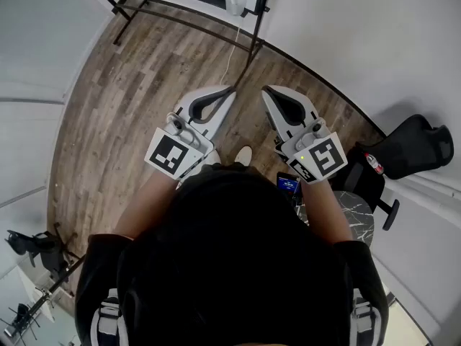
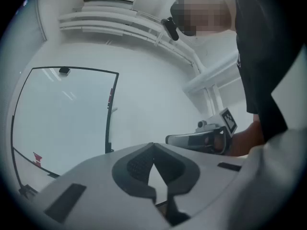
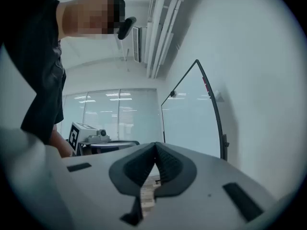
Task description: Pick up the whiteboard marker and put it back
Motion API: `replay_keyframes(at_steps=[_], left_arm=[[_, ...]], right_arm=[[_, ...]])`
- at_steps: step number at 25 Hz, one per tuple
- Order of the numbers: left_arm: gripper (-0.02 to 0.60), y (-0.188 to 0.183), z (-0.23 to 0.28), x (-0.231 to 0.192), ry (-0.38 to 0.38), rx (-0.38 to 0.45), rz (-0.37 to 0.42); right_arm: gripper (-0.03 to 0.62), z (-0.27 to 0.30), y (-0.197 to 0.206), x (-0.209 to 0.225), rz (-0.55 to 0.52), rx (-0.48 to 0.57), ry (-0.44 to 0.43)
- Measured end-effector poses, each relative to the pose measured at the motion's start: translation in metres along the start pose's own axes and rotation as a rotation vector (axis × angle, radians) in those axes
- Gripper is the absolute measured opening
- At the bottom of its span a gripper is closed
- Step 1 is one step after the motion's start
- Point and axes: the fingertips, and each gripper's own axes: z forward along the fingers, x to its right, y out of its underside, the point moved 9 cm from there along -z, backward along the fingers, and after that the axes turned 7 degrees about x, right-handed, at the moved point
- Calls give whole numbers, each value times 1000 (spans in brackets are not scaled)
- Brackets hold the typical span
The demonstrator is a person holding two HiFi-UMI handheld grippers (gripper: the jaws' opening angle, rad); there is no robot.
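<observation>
Person's head (image 1: 238, 258) at lower centre of head view. Left gripper (image 1: 227, 92) and right gripper (image 1: 268, 92) side by side at frame centre, over wood floor (image 1: 122, 99). Each has jaws pressed together, nothing between. Place of whiteboard marker cannot be told.

lighting: bright, even, cool white indoor light. strip lights (image 3: 96, 98) show in the glass wall (image 3: 139, 123) of the right gripper view.
shadows: soft; one grey patch on the wall behind the black chair (image 1: 414, 146).
glare: faint sheen on the framed board (image 2: 62, 119).
distortion: strong fisheye bend in all views, with a dark round vignette in both gripper views.
focus: left gripper (image 2: 153, 147) and right gripper (image 3: 155, 146) slightly soft up close. the far wall is hazy, possibly overexposed.
</observation>
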Motion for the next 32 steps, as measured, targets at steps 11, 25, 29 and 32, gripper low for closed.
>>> replay_keyframes(at_steps=[11,25,29,32], left_arm=[[3,-8,-30,7,8,13,11],[3,-13,-61,-35,11,20,13],[3,-16,-71,-53,18,25,6],[3,-14,-76,-65,29,30,0]], right_arm=[[-6,5,3,-35,-38,-27,-15],[-6,47,10,-54,-23,-39,25],[-6,65,10,-62,-28,-44,41],[-6,78,14,-66,-32,-46,58]])
